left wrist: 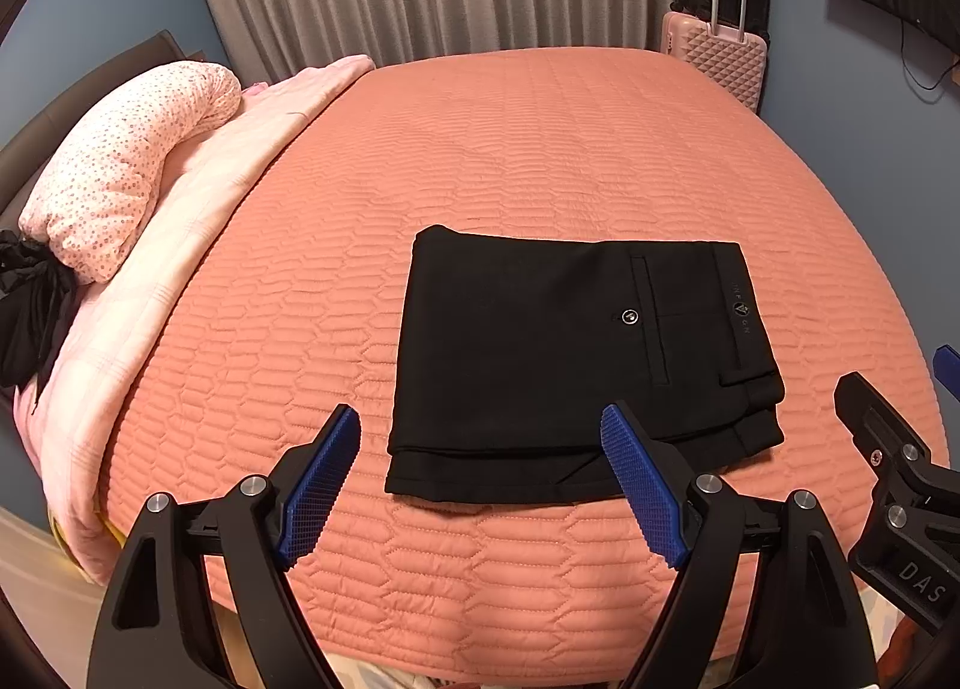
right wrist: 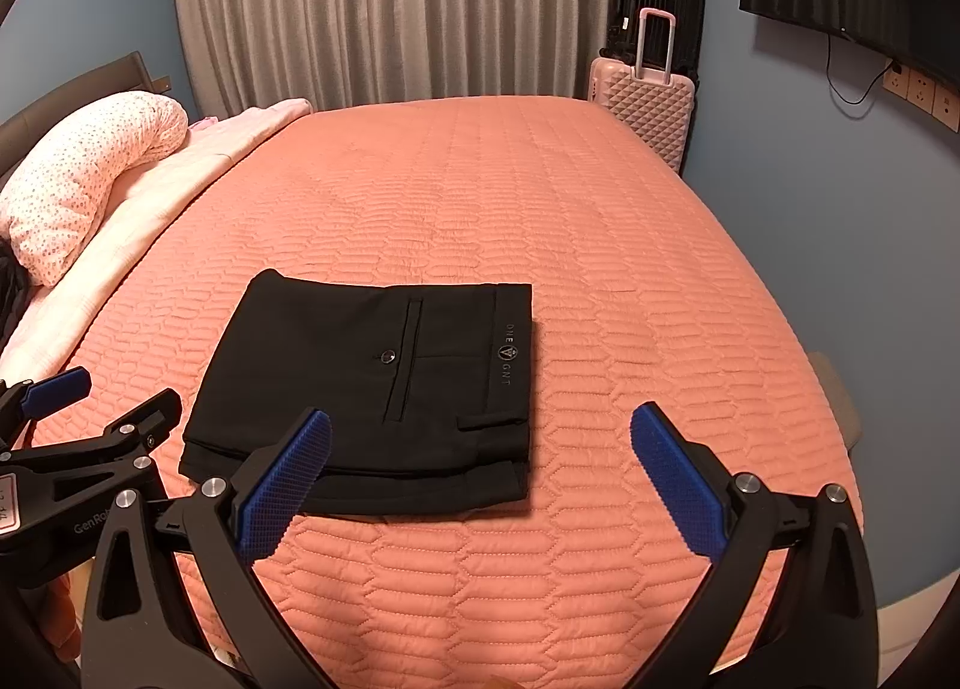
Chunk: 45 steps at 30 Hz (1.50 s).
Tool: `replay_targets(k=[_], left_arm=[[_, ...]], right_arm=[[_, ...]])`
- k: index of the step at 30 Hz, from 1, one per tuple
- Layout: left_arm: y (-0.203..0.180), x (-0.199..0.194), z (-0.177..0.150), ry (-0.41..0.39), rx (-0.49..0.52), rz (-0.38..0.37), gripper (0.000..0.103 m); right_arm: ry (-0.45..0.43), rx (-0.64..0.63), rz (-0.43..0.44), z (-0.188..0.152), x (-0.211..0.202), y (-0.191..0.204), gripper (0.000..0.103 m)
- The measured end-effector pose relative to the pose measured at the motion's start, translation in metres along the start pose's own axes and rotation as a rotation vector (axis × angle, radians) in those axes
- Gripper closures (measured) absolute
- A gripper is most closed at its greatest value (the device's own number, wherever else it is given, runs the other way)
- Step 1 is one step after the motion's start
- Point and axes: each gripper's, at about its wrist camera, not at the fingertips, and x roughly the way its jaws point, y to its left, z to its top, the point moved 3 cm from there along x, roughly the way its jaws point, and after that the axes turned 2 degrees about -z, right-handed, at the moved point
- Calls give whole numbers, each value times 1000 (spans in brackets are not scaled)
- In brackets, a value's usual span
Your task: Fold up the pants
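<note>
Both sets of jaws stand wide apart and empty, left gripper (left wrist: 480, 485) and right gripper (right wrist: 480, 485) hovering just off the near edge. Below them the big orange bed (left wrist: 540, 149) spreads out, pink blanket (left wrist: 180, 245) and dotted pillow (left wrist: 132, 161) far left, suitcases (right wrist: 648, 101) beyond the far edge. The black pants (left wrist: 576, 353) lie in a neat folded rectangle near the front, waistband right. They look soft, light, floppy; I'd pinch the stacked near-edge layers, both corners, to stop them sliding apart.

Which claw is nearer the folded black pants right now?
Left, slightly. The left claw hovers open at the pants' near edge, while the right claw hovers open off their near right corner.
</note>
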Motion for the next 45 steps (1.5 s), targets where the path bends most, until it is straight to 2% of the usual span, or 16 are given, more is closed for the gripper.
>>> replay_targets(k=[9,13,17,38,45], left_arm=[[3,-1,0,-5,2,-2,23],[2,-4,1,-21,21,23,22],[3,-3,2,-7,-5,-14,22],[2,-5,3,-30,10,25,22],[-1,-2,2,-15,17,10,23]], right_arm=[[3,-3,1,1,1,-1,5],[2,-5,2,1,1,0,5],[0,-8,3,1,1,0,5],[2,-9,1,0,2,2,5],[2,-7,0,0,2,0,5]])
